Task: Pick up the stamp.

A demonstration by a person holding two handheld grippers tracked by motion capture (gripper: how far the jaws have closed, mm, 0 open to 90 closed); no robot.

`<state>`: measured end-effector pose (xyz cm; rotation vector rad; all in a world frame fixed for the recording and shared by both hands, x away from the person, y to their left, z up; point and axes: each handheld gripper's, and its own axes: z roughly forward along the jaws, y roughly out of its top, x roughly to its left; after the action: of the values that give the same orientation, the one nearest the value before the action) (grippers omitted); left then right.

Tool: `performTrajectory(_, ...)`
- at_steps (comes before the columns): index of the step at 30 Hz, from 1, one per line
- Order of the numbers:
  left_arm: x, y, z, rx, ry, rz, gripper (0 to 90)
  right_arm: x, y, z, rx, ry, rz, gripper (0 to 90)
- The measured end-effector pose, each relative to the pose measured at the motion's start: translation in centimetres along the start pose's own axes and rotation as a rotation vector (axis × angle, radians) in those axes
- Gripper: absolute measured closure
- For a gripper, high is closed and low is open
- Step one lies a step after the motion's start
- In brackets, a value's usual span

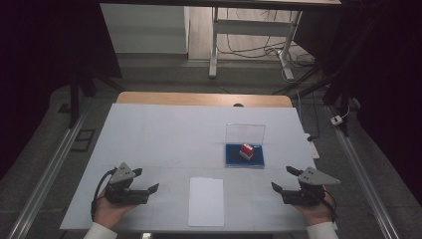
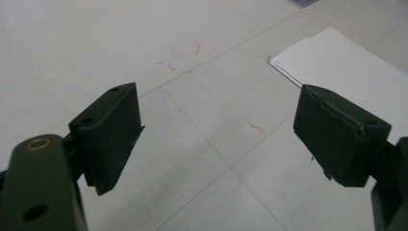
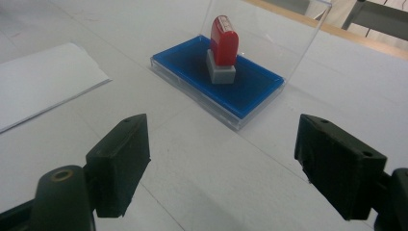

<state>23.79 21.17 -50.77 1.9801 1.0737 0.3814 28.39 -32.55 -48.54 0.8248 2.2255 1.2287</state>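
Observation:
A red stamp with a grey base stands upright on a blue ink pad, whose clear lid is raised behind it. A white sheet of paper lies near the table's front edge. My left gripper rests open at the front left, jaws wide with only table between them. At the front right my right gripper is open too, pointing toward the ink pad from a short way off.
The white table top carries faint red marks. A wooden edge runs along the far side. Table legs and cables stand on the floor beyond. Metal rails flank the table.

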Motion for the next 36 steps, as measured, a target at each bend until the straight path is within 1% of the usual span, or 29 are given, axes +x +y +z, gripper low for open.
performTrajectory(4,-0.1,0.0,-0.2,-0.008,-0.003,0.008,17.1,0.0,0.0,0.2,0.013,0.01,0.004,20.0)
performTrajectory(5,-0.1,0.0,-0.3,-0.009,-0.004,0.013,17.3,0.0,0.0,0.3,0.015,0.011,0.003,20.0)
performTrajectory(6,-0.1,0.0,-0.3,-0.009,-0.007,0.019,17.5,0.0,-0.1,0.3,0.019,0.01,-0.007,20.0)
performTrajectory(8,-0.3,0.0,-0.3,-0.006,-0.005,0.033,17.5,0.1,0.0,0.3,0.024,0.01,-0.008,20.1)
performTrajectory(9,-0.4,0.0,-0.3,-0.005,-0.001,0.039,17.5,0.1,-0.1,0.4,0.021,0.02,-0.007,20.1)
performTrajectory(11,-0.6,0.0,-0.3,-0.003,-0.001,0.049,17.5,0.4,0.0,0.5,0.026,0.023,-0.012,20.4)
performTrajectory(14,-0.9,0.0,-0.5,-0.004,0.01,0.061,17.7,0.6,0.1,0.6,0.022,0.029,-0.013,20.7)
performTrajectory(16,-1.1,0.1,-0.6,-0.003,0.01,0.077,17.8,0.7,0.2,0.6,0.021,0.032,-0.005,20.7)
performTrajectory(18,-1.1,0.3,-0.6,-0.005,0.008,0.084,17.8,0.7,0.3,0.6,0.011,0.028,-0.007,21.1)
performTrajectory(21,-1.1,0.3,-0.5,-0.004,0.003,0.081,17.8,0.7,0.5,0.4,0.012,0.026,-0.005,21.6)
performTrajectory(23,-0.9,0.3,-0.5,-0.002,0.004,0.072,17.8,0.6,0.6,0.4,0.013,0.023,-0.009,22.0)
performTrajectory(27,-0.7,0.1,-0.4,0.013,0.02,0.05,17.9,0.6,1.2,0.7,0.013,0.04,-0.007,23.7)
performTrajectory(30,-0.7,0.1,-0.4,0.013,0.019,0.048,18.0,0.6,1.8,0.8,0.011,0.051,-0.007,25.4)
performTrajectory(32,-0.7,0.1,-0.3,0.014,0.016,0.049,18.1,0.7,2.0,0.9,0.014,0.051,-0.004,25.8)
performTrajectory(34,-0.7,0.0,-0.2,0.018,0.014,0.052,18.1,0.6,2.7,1.2,0.028,0.056,-0.014,25.8)
performTrajectory(36,-0.6,0.0,-0.1,0.019,0.015,0.051,18.0,0.6,2.9,1.3,0.032,0.06,-0.012,26.1)
